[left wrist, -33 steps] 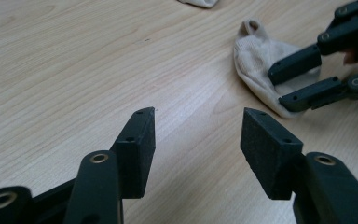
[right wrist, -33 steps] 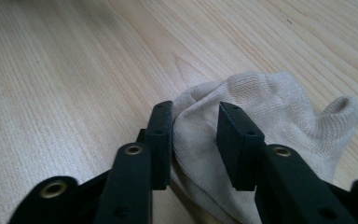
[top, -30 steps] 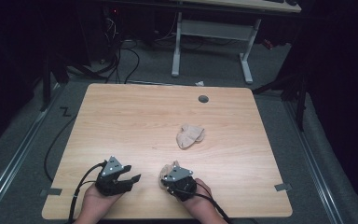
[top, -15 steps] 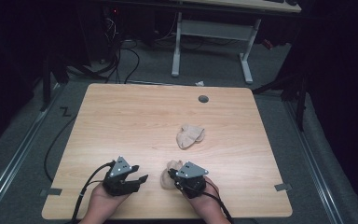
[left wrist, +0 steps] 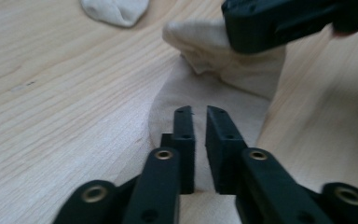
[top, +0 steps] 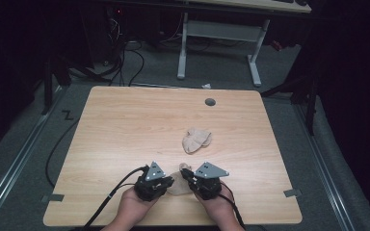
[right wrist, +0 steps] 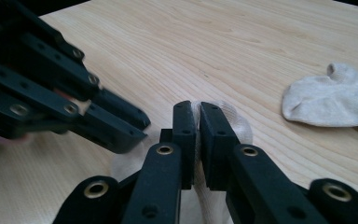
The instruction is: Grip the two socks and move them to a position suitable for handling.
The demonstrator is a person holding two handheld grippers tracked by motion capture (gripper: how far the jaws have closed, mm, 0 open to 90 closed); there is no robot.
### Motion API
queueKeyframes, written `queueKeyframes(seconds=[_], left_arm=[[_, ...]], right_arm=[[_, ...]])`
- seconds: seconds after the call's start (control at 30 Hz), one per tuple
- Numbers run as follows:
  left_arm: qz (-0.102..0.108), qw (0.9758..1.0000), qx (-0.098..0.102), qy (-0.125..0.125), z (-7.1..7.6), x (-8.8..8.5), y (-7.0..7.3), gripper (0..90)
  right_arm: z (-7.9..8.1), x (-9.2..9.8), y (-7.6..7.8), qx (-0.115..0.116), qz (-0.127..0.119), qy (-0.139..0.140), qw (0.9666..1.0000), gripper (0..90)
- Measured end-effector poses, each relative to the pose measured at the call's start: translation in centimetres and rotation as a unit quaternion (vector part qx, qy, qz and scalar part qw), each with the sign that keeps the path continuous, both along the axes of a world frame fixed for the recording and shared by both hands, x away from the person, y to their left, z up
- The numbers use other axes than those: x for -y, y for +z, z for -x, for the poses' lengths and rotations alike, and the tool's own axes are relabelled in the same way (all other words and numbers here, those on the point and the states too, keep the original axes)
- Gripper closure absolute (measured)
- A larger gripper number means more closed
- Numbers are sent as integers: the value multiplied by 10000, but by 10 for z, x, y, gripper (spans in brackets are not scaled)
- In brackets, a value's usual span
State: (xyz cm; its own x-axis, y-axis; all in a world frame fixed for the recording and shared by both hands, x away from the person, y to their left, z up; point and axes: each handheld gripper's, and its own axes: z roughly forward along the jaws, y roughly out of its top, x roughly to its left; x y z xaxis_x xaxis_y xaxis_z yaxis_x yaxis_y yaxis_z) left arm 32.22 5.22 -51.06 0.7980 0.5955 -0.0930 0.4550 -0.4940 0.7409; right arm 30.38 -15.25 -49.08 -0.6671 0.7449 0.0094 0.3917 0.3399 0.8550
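Note:
A beige sock (top: 177, 186) lies near the table's front edge between my two grippers. My right gripper (top: 188, 179) is shut on one end of it, and cloth is pinched between its jaws (right wrist: 196, 112). My left gripper (top: 170, 183) comes in from the left, and its jaws (left wrist: 199, 114) have just been closing on the flat part of the same sock (left wrist: 205, 88), with only a thin gap left. Each gripper appears in the other's view, the right gripper (left wrist: 279, 23) and the left gripper (right wrist: 137, 130). A second beige sock (top: 196, 139) lies crumpled at the table's middle.
The wooden table (top: 125, 130) has a round cable hole (top: 210, 102) near its far edge. The second sock (right wrist: 331, 98) lies beyond and to the right of the held one. Cables trail from both grippers over the front edge. Dark floor and desk legs lie beyond.
My left gripper slid right to the sock and its jaws closed from wide open. My right gripper shifted slightly right while holding the sock.

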Motion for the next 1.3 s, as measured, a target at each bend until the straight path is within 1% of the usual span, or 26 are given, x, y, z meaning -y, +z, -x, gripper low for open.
queueKeyframes(seconds=[0.1,0.13,0.17,0.23,0.27,0.37,0.43,0.47,0.5,0.57,0.63,0.73,0.83,0.9,0.97,1.0,1.03,1.07,1.1,1.13,1.17,1.2,1.23,1.3], left_arm=[[-247,9997,-30,-14,-2,6,-9,896],[-324,9995,-42,-35,-1,5,-12,899],[-348,9994,-19,-72,0,4,-13,899],[-488,9987,73,-107,3,1,-12,899],[-541,9984,103,-89,4,-3,-11,899],[-551,9985,53,47,5,-22,-11,899],[-559,9983,-3,138,6,-37,-11,899],[-610,9980,-6,183,7,-45,-10,899],[-627,9978,5,223,7,-50,-10,899],[-604,9977,-6,304,7,-60,-10,899],[-569,9978,-15,326,6,-63,-11,899],[-569,9979,66,309,6,-63,-12,898],[-522,9982,100,272,6,-62,-13,896],[-558,9980,142,263,6,-60,-13,894],[-586,9978,191,240,7,-60,-12,887],[-563,9980,170,240,7,-60,-12,874],[-235,9988,-32,422,11,-56,-12,837],[-230,9989,36,400,10,-56,-11,837],[-304,9988,170,340,8,-58,-8,832],[-296,9986,256,357,6,-60,-5,823],[-250,9984,289,411,4,-62,-4,806],[-225,9983,288,455,2,-62,-4,798],[-289,9981,274,471,-2,-64,-5,798],[-388,9979,206,480,-4,-64,-9,798]], right_arm=[[0,2,0,39,46,-9,10000,853],[0,4,0,22,1,-49,10000,853],[0,4,0,22,1,-49,10000,853],[2,5,2,63,-10,-71,10000,853],[2,6,2,89,0,-66,9999,853],[5,10,3,118,4,-110,9999,853],[6,12,3,83,-29,-149,9999,853],[7,14,2,76,-14,-147,9999,853],[8,15,1,52,-3,-153,9999,854],[9,16,-1,8,55,-145,9999,856],[10,17,-4,-23,146,-182,9997,862],[12,19,-7,-68,243,-267,9993,871],[15,26,-9,-106,289,-358,9989,871],[17,31,-10,-99,348,-470,9982,872],[17,35,-11,-117,352,-555,9978,870],[16,38,-11,-94,349,-598,9976,867],[14,40,-10,-84,337,-634,9974,865],[14,40,-10,-84,337,-634,9974,865],[13,39,-11,-86,338,-612,9975,864],[10,37,-12,-133,366,-565,9976,864],[7,33,-14,-198,417,-491,9977,864],[3,28,-17,-247,482,-415,9977,865],[1,25,-19,-280,543,-354,9975,865],[-5,17,-26,-380,721,-262,9963,865]])
